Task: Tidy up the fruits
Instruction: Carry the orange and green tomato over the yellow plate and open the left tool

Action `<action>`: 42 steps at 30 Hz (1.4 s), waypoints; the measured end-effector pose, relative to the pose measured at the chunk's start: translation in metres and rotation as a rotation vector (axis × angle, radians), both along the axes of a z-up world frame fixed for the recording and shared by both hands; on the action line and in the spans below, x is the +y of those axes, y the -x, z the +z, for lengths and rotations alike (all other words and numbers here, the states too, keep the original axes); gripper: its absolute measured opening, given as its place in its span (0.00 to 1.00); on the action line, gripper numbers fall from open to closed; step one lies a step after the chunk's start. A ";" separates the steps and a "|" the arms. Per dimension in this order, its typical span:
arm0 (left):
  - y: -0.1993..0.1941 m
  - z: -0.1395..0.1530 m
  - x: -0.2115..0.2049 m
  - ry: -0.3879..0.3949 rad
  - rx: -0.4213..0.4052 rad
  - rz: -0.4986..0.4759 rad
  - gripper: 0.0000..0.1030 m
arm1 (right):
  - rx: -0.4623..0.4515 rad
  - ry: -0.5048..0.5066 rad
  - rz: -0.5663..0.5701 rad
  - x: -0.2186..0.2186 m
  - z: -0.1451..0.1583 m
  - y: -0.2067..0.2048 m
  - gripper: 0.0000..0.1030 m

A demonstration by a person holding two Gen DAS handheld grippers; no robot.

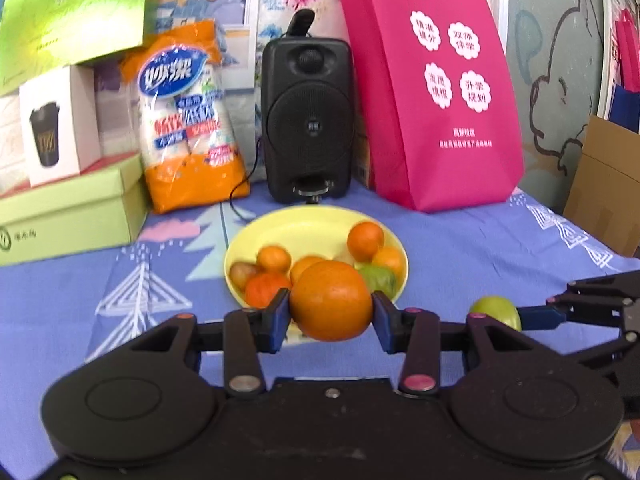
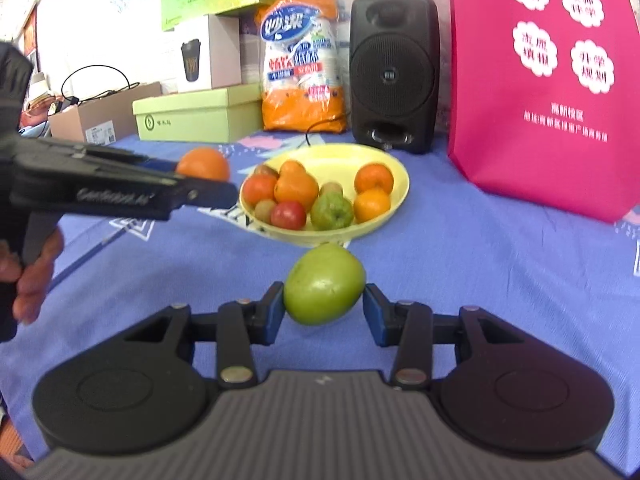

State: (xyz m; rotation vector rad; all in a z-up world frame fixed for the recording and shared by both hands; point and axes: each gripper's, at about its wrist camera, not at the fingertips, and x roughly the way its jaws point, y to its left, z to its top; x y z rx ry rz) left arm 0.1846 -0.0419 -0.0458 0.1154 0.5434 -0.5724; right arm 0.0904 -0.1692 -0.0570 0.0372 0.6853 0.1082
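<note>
My left gripper (image 1: 331, 304) is shut on a large orange (image 1: 330, 300), held above the blue cloth just in front of the yellow plate (image 1: 304, 222). The orange also shows in the right wrist view (image 2: 203, 164), left of the plate (image 2: 394, 162). My right gripper (image 2: 324, 302) is shut on a green apple (image 2: 325, 285), held in front of the plate; the apple shows in the left wrist view (image 1: 496, 310) at right. The plate holds several fruits: oranges, a green fruit (image 2: 332, 210), a red one (image 2: 289, 215) and kiwis.
A black speaker (image 1: 307, 120) stands behind the plate, with a pink bag (image 1: 432, 88) to its right and an orange packet of paper cups (image 1: 188, 120) and green boxes (image 1: 68, 208) to its left. A cardboard box (image 1: 608, 184) sits at the far right.
</note>
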 end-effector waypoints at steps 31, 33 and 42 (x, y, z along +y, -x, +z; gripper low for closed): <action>-0.106 -0.017 -0.063 -0.116 0.022 0.028 0.41 | -0.061 0.080 0.021 -0.010 0.033 -0.078 0.40; -0.110 -0.019 -0.066 -0.116 0.024 0.025 0.41 | -0.060 0.081 0.019 -0.012 0.031 -0.079 0.40; -0.141 -0.030 -0.080 -0.132 0.044 0.034 0.41 | -0.050 0.083 0.006 -0.017 0.026 -0.083 0.40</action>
